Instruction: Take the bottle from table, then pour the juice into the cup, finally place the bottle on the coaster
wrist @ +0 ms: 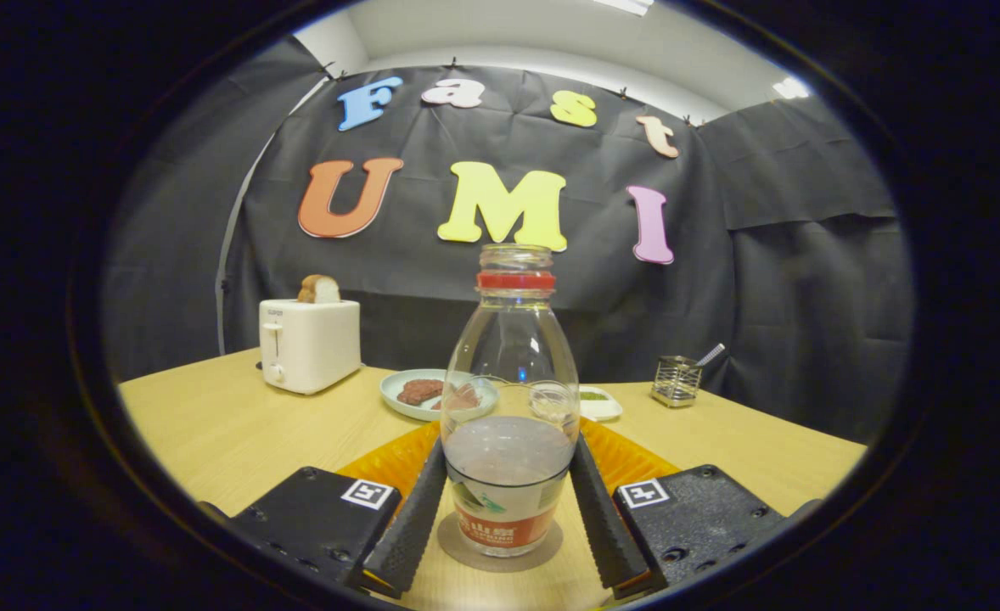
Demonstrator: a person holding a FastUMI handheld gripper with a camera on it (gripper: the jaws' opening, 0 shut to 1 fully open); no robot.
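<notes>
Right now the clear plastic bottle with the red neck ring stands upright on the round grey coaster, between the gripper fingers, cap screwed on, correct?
Not quite: the clear plastic bottle has no cap; its mouth is open, as the gripper view shows. It does stand upright on the round grey coaster, between the gripper fingers.

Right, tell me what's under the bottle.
The bottle stands upright on a round grey coaster on the wooden table, between the gripper fingers, which touch its sides. The coaster's middle is covered by the bottle. An orange mat lies just behind.
</notes>
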